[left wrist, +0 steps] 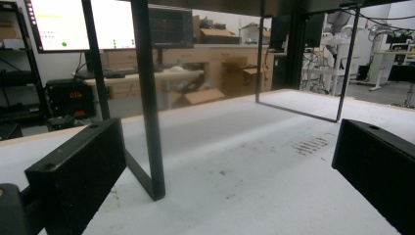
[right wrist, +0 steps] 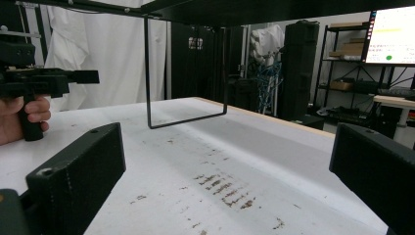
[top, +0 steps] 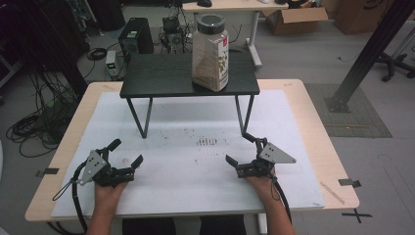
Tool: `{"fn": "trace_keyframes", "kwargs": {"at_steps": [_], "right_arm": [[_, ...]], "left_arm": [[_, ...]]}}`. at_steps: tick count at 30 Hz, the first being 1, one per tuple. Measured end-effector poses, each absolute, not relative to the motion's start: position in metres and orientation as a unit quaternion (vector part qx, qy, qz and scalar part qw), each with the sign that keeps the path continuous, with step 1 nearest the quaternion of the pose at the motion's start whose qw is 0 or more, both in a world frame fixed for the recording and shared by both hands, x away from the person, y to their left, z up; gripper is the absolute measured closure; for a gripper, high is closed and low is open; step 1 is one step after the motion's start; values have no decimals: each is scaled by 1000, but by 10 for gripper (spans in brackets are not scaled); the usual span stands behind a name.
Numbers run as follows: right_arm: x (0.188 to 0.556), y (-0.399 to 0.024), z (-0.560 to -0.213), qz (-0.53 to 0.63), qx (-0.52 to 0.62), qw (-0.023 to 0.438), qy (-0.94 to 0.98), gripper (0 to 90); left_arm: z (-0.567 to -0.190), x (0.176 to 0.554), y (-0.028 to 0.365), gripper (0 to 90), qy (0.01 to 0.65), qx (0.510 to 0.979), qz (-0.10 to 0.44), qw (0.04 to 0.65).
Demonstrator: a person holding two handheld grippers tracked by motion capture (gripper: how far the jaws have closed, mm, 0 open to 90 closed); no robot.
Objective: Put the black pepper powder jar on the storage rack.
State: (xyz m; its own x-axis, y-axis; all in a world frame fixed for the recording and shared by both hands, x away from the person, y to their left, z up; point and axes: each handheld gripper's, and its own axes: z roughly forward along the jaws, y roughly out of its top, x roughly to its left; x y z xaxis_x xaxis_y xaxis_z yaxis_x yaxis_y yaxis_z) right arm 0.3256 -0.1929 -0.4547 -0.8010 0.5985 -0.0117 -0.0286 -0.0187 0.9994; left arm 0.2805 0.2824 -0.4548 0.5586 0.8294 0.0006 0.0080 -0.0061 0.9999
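Item one: left hand-held gripper [top: 126, 152], resting low on the white mat [top: 186, 191] at the near left of the counter [top: 313, 105], held in a person's left hand [top: 108, 190]. Jaws spread wide, nothing between them. Its own view looks along the mat toward a leg of the stand [left wrist: 148, 98], which suggests a waiting pose, not a reach.

Item two: right hand-held gripper [top: 239, 149], near right of the mat, held in the right hand [top: 262, 182]. Jaws likewise wide apart and empty. Grey three-cornered plate on top, cable trailing back along the forearm. Both grippers sit well apart from each other, mirrored, probably so either can move off freely.

Item three: jar [top: 210, 52], tall, clear plastic, dark screw lid, red-cornered label, filled with brownish contents. Stands upright on the right half of the black stand [top: 161, 81], a small raised table on thin wire legs at the far side of the mat. Nearest likely object of work; well apart from both grippers. Raised placement leaves its sides open to a level grasp.

Item four: dark smudges [top: 206, 141] on the mat, between the grippers and the stand; marks of wear, apparently.

Judgement: work not yet begun; jar untouched.
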Motion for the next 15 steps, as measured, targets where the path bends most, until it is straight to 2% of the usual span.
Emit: {"fn": "trace_keyframes", "kwargs": {"at_steps": [15], "right_arm": [[326,-193,-455,681,217,229,661,0]], "left_arm": [[-455,281,282,2,334,628,330,620]]}}
